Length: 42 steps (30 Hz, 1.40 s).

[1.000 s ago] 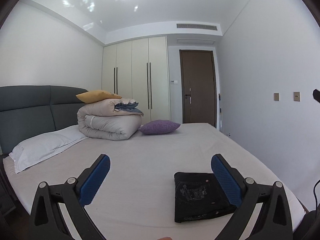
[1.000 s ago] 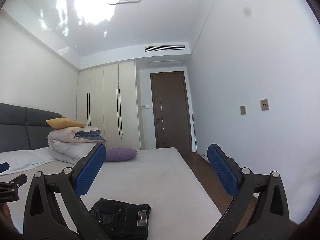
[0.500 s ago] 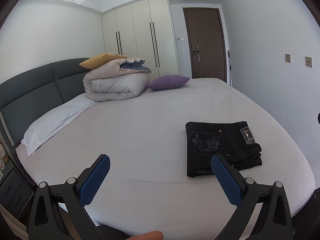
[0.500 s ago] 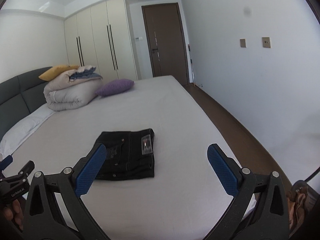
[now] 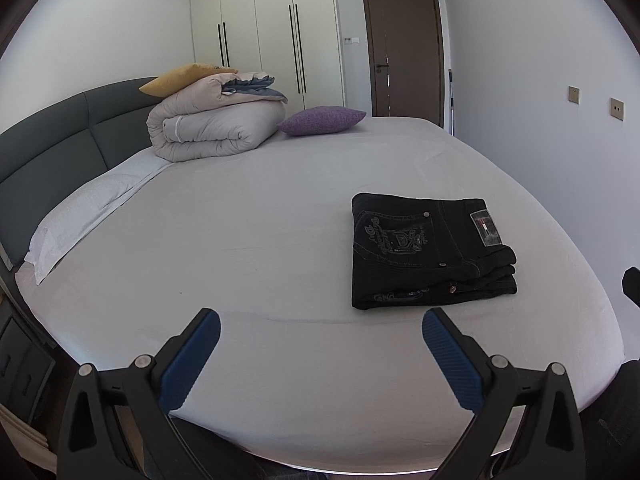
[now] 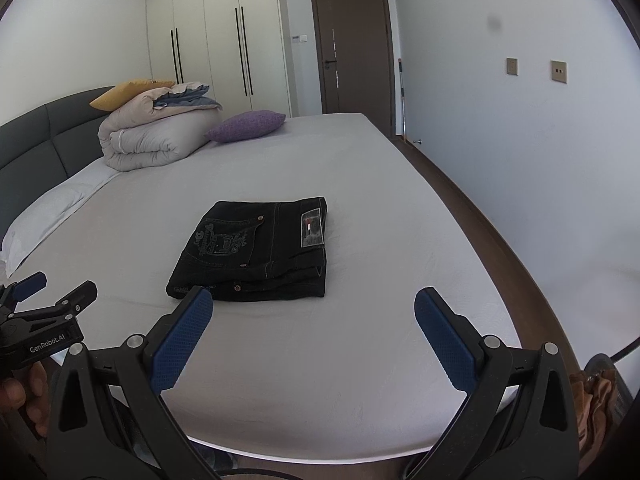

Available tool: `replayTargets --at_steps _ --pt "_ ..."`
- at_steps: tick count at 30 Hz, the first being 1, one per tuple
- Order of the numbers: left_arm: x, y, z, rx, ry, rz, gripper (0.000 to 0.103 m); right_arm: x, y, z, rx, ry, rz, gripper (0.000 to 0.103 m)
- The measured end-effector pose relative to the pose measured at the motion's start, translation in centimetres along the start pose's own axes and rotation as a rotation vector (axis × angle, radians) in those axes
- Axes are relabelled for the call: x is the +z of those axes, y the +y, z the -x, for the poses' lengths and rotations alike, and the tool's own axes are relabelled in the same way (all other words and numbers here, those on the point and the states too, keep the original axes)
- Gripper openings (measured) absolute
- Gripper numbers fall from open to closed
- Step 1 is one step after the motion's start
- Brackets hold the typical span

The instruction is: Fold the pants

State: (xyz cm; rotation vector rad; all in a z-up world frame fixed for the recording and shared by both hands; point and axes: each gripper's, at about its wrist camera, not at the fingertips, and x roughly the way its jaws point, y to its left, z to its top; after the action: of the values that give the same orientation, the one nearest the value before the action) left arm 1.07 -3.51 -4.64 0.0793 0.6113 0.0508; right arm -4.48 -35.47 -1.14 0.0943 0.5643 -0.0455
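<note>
A pair of black jeans (image 5: 424, 254) lies folded into a compact rectangle on the white bed sheet (image 5: 256, 240), with a back pocket and a waist label facing up. The right wrist view shows the same jeans (image 6: 256, 248) near the middle of the bed (image 6: 360, 208). My left gripper (image 5: 320, 332) hovers open over the near edge of the bed, to the left of and short of the jeans. Just short of the jeans' near edge, my right gripper (image 6: 314, 312) is open too, with nothing between its blue pads. The left gripper (image 6: 48, 300) also appears at the left edge there.
A rolled duvet (image 5: 216, 128) with a yellow cushion on top and a purple cushion (image 5: 322, 120) sit at the far end by the grey headboard (image 5: 60, 136). A white pillow (image 5: 88, 212) lies at left. Wardrobes and a brown door (image 5: 404, 48) stand behind. Floor runs along the right side (image 6: 480, 216).
Both cameras have tilted down from the ceiling and far wall toward the bed, so the folded jeans now sit higher and fuller in view. Both grippers have stayed open.
</note>
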Motion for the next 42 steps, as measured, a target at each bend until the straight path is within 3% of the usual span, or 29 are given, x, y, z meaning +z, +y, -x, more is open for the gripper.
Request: replayTargets --at_steps 24,42 --pt "-0.9 -0.1 -1.2 -0.001 0.040 0.011 0.103 0.5 2.2 -0.4 0.038 -0.005 0.028 0.103" --pt "-1.6 -0.3 -2.2 -0.054 0.086 0.016 0.103 0.0 2.6 -2.1 0.036 0.042 0.016 0.103"
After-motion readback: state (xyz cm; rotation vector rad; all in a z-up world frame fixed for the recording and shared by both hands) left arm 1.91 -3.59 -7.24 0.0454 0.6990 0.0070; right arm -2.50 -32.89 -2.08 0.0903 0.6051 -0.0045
